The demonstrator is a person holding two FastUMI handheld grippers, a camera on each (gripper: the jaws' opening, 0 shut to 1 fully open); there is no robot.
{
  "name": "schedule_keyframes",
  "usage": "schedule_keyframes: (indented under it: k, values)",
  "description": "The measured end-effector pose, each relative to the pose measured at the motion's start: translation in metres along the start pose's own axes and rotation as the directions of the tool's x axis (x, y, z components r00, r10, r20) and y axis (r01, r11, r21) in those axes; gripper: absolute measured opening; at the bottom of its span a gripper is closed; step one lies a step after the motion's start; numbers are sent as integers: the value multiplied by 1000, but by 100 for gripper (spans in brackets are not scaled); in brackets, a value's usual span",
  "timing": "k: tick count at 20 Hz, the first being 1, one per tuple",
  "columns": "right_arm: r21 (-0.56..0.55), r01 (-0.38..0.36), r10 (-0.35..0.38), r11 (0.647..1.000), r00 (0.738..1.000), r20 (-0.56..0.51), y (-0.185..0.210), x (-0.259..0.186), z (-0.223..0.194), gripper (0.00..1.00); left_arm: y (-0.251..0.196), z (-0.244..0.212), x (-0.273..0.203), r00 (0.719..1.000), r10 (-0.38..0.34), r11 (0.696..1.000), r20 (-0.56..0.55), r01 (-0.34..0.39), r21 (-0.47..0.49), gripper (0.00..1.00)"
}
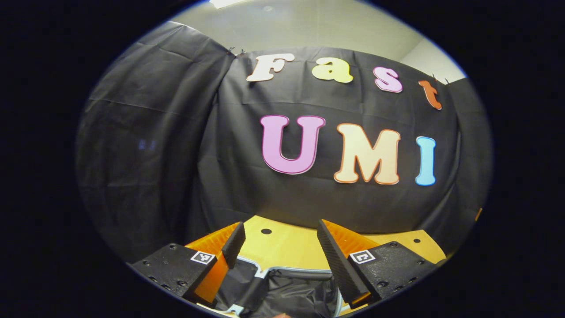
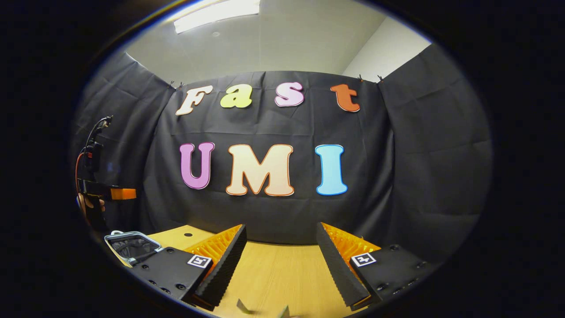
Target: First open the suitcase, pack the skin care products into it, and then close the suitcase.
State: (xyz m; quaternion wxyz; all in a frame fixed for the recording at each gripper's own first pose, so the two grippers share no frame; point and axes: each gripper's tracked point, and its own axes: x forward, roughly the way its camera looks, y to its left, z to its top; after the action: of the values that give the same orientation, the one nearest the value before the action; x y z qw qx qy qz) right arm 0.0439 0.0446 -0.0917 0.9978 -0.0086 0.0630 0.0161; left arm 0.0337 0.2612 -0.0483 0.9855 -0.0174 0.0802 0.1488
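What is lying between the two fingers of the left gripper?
In the left gripper view, the open suitcase's black lining with its grey zipper edge, then the bare wooden table.

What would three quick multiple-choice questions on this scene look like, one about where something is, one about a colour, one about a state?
1. In the right gripper view, where is the suitcase?
A. lower left, on the table
B. far right
C. hanging on the wall

2. What colour is the table?
A. white
B. light wood
C. blue

3. How does the left gripper stand?
A. shut on a bottle
B. open, holding nothing
C. shut on the suitcase rim

Answers: 1 A, the suitcase sits at the table's left edge beside the right gripper. 2 B, the top shows a pale wood tone with grain. 3 B, its fingers are spread apart over the suitcase's dark lining, with nothing between them.
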Motion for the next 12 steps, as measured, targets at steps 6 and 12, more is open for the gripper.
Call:
schedule_keyframes:
  k: [6, 12]
  values:
    - [29, 1, 0, 1000, 1000, -24, -29, -3, -9, 98, -67, -18, -23, 996, -88, 996, -31, 88, 18, 94]
    - [31, -37, 39, 999, 999, -36, -37, -5, -17, 98, -133, -58, -44, 978, -180, 983, -108, 183, 19, 95]
